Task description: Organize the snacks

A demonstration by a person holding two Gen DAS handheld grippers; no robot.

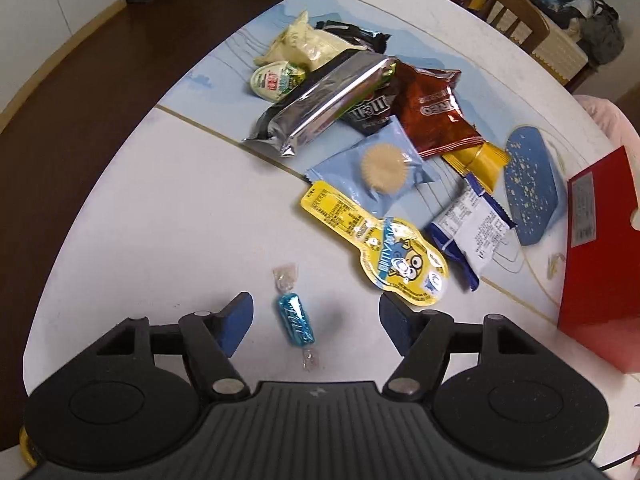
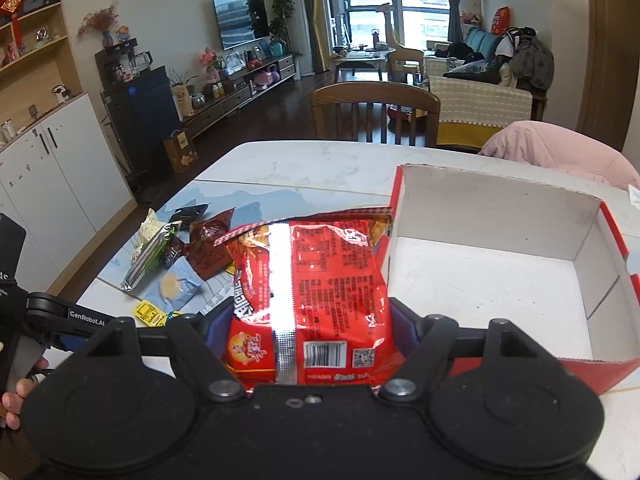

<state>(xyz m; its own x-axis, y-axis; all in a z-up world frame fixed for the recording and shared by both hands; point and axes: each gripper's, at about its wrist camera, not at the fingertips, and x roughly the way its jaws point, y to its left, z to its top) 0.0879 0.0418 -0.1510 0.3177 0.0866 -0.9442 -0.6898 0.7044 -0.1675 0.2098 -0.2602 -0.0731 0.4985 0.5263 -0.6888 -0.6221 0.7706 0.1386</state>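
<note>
The red box (image 2: pixel 500 280) lies bare inside, while bare table (image 1: pixel 160 220) flanks the snack pile (image 1: pixel 360 120).

Left gripper (image 1: pixel 316 320): matte black housing with a ribbed centre panel and two round domed caps at 7 and 5 o'clock. Black linkage arms carry silver pivot pins; the fingers (image 1: pixel 240 322) bear blue pads. Right gripper (image 2: pixel 308 332): the same black body, domed caps and silver pins, with dark blue pads. At 9 o'clock in the right wrist view, a black arm reads "GenRobot.AI" in white; bare skin of a hand (image 2: pixel 16 396) shows below.
</note>
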